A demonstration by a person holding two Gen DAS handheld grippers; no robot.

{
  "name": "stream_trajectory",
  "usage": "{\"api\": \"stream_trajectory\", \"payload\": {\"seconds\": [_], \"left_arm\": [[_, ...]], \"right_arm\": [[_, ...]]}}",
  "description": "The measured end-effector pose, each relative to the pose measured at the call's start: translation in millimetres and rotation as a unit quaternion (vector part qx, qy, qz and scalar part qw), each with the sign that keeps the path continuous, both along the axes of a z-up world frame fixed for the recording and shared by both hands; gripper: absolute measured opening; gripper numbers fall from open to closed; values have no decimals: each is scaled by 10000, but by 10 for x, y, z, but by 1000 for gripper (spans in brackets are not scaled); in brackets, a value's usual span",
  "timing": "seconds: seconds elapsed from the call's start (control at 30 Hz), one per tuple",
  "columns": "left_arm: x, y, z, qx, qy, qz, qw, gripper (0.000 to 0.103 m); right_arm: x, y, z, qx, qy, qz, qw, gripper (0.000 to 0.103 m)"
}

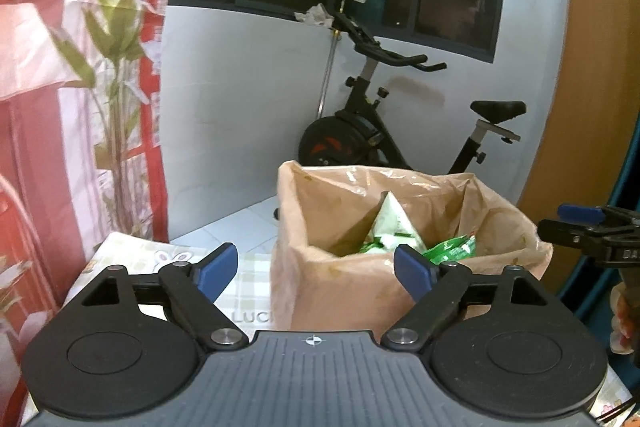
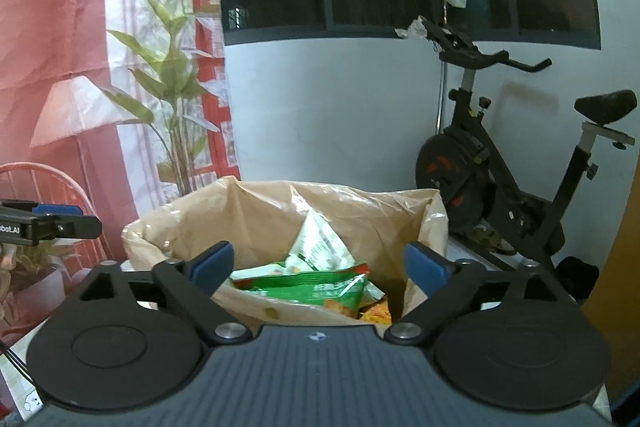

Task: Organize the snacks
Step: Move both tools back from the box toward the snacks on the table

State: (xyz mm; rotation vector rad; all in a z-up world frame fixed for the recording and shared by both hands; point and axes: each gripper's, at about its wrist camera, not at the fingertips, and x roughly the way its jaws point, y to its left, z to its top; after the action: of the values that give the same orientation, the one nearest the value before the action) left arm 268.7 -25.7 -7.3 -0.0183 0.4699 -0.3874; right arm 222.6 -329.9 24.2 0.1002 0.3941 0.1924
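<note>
Brown bag (image 2: 256,211), mouth up, on bench (image 1: 248,267): white packet (image 2: 320,243) upright, corner pointing up; green packet (image 2: 312,289) flat, lengthwise left-right. Left gripper (image 1: 316,269) and right gripper (image 2: 318,267): jaws wide apart, empty.

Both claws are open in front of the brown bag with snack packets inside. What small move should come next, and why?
Probably draw both claws back from the brown bag to look for another snack. The left claw and right claw are open and empty, and the green packet and white packet already lie inside.
</note>
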Motion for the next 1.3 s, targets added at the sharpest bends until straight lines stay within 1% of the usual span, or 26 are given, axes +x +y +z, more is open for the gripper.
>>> {"api": "stream_trajectory", "payload": {"seconds": [0.1,0.27,0.4,0.53,0.7,0.9,1.3], "left_arm": [[-98,64,-24,86,-45,98,9999,89],[-242,163,-106,105,1,203,9997,91],[-345,238,-229,120,100,326,9993,91],[-428,309,-332,101,151,476,9987,91],[-490,363,-453,102,196,648,9977,91],[-548,405,-592,104,291,732,9968,91],[-632,423,-841,189,440,791,9957,91]], "right_arm": [[-93,65,14,29,-73,47,10000,102],[-225,116,-21,168,-56,57,9998,103],[-358,173,-86,106,-87,130,9998,103],[-498,211,-164,97,-151,331,9993,103],[-631,297,-276,-32,-230,491,9985,103],[-711,381,-422,-96,-180,569,9982,103],[-693,430,-753,-98,246,609,9978,103]]}}
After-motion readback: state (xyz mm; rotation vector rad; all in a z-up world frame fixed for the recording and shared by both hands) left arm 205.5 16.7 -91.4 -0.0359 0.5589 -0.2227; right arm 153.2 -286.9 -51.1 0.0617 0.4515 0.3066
